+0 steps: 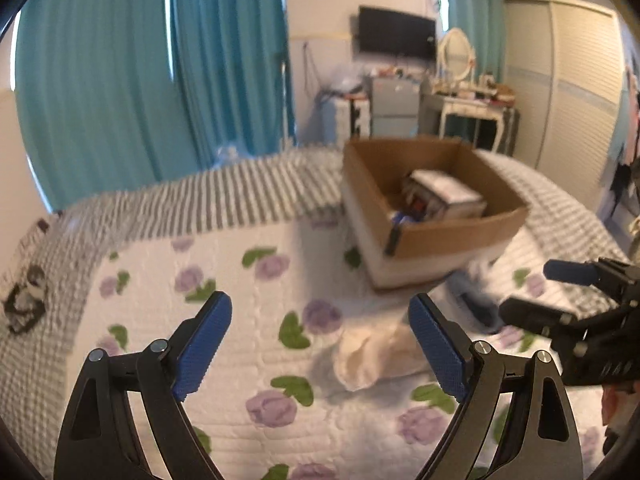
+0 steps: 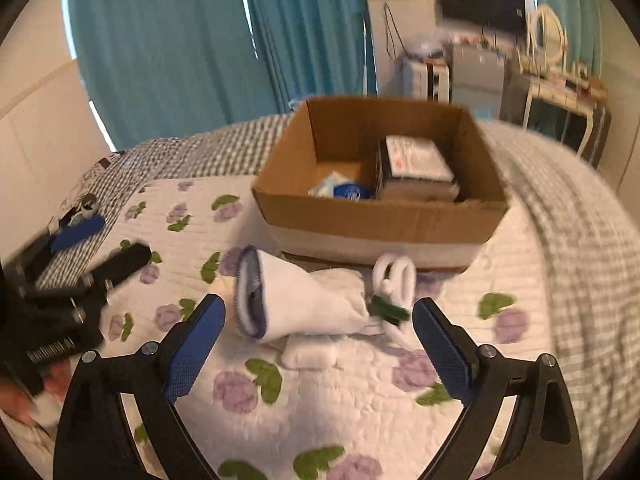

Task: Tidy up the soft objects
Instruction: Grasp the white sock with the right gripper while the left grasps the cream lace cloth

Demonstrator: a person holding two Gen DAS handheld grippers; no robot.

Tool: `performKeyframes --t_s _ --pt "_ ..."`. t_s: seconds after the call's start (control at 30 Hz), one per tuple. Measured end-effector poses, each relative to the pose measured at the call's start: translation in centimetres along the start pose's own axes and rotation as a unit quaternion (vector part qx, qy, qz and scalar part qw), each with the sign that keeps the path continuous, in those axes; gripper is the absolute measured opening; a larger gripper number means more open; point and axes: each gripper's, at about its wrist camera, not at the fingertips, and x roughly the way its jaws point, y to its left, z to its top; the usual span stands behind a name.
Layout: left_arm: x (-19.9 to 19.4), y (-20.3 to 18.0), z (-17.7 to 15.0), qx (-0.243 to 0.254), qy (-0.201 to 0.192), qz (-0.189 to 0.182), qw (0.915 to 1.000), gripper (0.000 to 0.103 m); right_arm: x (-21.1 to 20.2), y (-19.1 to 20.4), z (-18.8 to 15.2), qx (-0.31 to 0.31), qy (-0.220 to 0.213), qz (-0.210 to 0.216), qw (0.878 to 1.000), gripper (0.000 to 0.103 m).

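In the right wrist view alone, white socks [image 2: 304, 304] show clearly.

The floral quilt [image 2: 344, 396] lies bare at six o'clock, free passage for either claw; at twelve o'clock the cardboard box [image 2: 380, 224] blocks the way forward, its near wall upright, its top open from above, though a white packet [image 2: 416, 160] fills the right half inside; just before the box a rolled white sock [image 2: 304, 304] and white loops [image 2: 394, 276] lie in the path; the left claw [image 2: 96, 240] crowds nine o'clock in the right wrist view; the striped blanket [image 1: 224, 196] beyond is unobstructed.
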Motion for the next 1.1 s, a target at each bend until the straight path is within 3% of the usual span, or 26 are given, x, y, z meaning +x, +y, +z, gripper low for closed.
performKeyframes --t_s 0.17,0.3,0.37,0.43,0.5,0.6,0.77,0.97,1.1 --pt "3.4 0.7 -1.8 -0.009 0.032 0.005 0.9994 0.091 5.0 -0.9 -0.2 0.015 0.019 0.005 1.000 0.089" --pt "4.4 1.2 -2.3 -0.029 0.047 -0.024 0.9982 0.091 7.0 -0.9 -0.7 0.026 0.022 0.023 0.999 0.088" --pt "5.1 1.2 -2.7 -0.030 0.060 -0.032 0.9972 0.091 7.8 -0.2 -1.3 0.013 0.030 0.025 0.999 0.082" --pt "5.7 1.2 -3.0 -0.024 0.067 -0.029 0.9971 0.091 7.7 0.3 -1.6 0.000 0.020 0.013 1.000 0.079" --pt "5.9 1.0 -3.3 -0.016 0.073 -0.027 0.9968 0.091 7.3 0.5 -1.5 -0.002 0.011 0.017 1.000 0.067" --pt "6.0 0.6 -3.7 -0.013 0.080 -0.032 0.9962 0.091 6.6 0.5 -1.2 -0.007 0.009 0.021 1.000 0.057" --pt "5.6 -0.9 -4.2 0.012 0.082 -0.052 0.9952 0.091 3.9 -0.2 -0.6 0.001 -0.023 0.027 0.999 0.054" --pt "7.1 -3.0 -5.0 0.014 0.108 -0.110 0.9880 0.091 1.7 -2.2 0.0 0.026 -0.054 0.025 0.998 0.054" --pt "8.4 -3.8 -5.3 0.025 0.116 -0.101 0.9878 0.089 1.3 -3.2 0.2 0.040 -0.057 0.029 0.997 0.054"
